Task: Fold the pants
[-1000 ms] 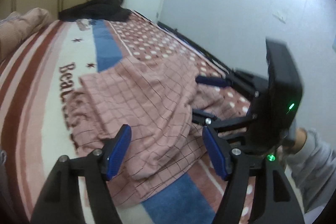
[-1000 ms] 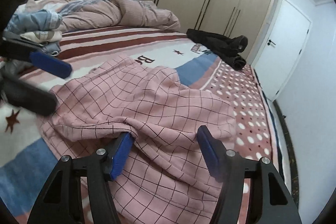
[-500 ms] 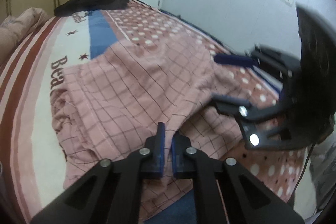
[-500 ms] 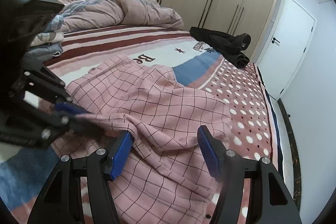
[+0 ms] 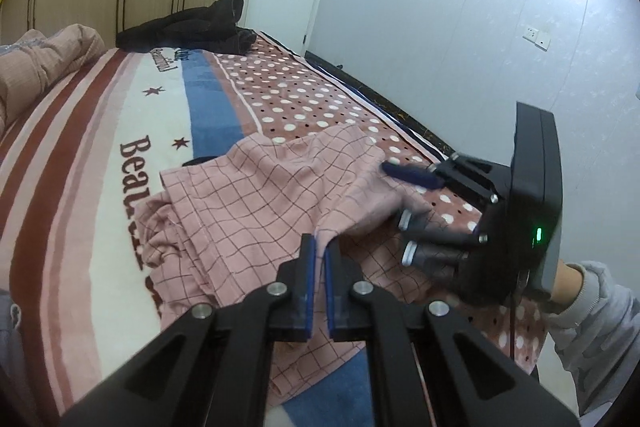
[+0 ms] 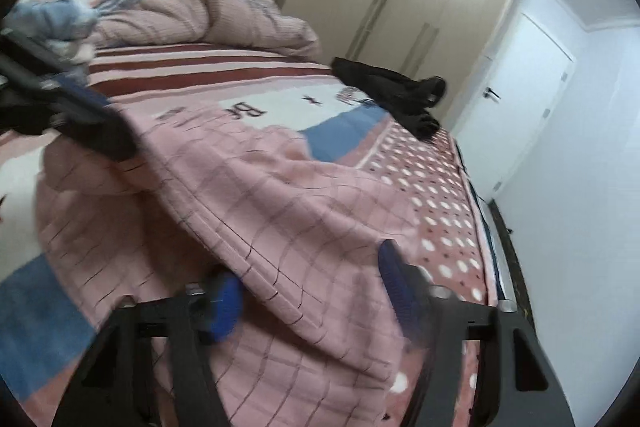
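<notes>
Pink checked pants (image 5: pixel 248 203) lie crumpled on the bed's patterned blanket (image 5: pixel 100 163). My left gripper (image 5: pixel 320 247) is shut on a raised fold of the pants near their front edge. My right gripper (image 5: pixel 394 197) shows at the right in the left wrist view, open, with fabric lying between its fingers. In the right wrist view the right gripper (image 6: pixel 310 287) is open, its blue pads straddling a seamed fold of the pants (image 6: pixel 280 211). The left gripper (image 6: pixel 84 123) appears blurred at the left there.
A black garment (image 5: pixel 192 31) lies at the far end of the bed; it also shows in the right wrist view (image 6: pixel 396 95). A pink duvet (image 6: pixel 192 19) and folded clothes (image 6: pixel 52 23) sit at the head. The bed's edge (image 5: pixel 400 115) runs close to the wall.
My left gripper closed on a fold of the pants and has lifted it. My right gripper stayed open and pushed further over the fabric.
</notes>
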Demonstrator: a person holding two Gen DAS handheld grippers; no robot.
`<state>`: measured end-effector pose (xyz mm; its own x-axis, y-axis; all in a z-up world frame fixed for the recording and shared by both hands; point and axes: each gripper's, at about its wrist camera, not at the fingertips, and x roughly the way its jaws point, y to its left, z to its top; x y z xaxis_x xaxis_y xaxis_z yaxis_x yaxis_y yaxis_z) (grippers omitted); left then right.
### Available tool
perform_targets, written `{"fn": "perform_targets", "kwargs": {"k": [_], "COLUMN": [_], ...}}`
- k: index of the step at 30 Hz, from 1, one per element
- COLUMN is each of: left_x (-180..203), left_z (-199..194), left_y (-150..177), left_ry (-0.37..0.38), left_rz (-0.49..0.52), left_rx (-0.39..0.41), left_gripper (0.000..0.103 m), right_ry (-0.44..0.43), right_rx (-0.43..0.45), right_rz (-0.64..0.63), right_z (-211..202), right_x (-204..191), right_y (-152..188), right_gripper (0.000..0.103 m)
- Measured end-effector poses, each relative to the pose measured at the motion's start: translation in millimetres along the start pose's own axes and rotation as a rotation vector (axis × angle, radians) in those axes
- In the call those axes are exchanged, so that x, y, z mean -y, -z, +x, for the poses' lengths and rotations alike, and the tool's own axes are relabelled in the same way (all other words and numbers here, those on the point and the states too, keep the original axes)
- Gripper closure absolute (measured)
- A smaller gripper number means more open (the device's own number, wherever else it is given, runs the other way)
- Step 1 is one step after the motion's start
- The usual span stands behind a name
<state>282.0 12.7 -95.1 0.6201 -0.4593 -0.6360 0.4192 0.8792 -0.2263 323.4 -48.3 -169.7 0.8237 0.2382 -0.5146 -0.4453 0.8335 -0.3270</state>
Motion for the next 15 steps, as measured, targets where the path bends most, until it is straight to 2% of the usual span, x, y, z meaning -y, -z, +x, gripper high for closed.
{"fn": "perform_targets", "kwargs": {"k": [1,3,7,11,15], "left_x": [1,2,7,10,11], "left_z": [-1,-1,-1,3,15], "left_y": [2,5,13,27,36], "left_ry": [0.005,0.011,0.017,0.024,0.045], "left_rz": [0.003,0.011,0.040,0.063,0.051], "left_rx": [-0.004,-0.010,-0.041,-0.089,-0.125], "left_gripper": [0.101,0.101,0.101,0.101,0.101], "right_ry": [-0.009,-0.053,-0.115,-0.129,-0.131], "right_rx": [-0.004,0.015,0.000,-0.044,-0.077], "right_rz": [0.021,0.045,-0.005,-0.056,-0.036], "right_z": [-1,-12,-33,-45,-39], "right_x": [6,15,17,12,17], "right_y": [0,1,7,22,32], "right_gripper": [0.103,0.102,0.103,0.103,0.103]}}
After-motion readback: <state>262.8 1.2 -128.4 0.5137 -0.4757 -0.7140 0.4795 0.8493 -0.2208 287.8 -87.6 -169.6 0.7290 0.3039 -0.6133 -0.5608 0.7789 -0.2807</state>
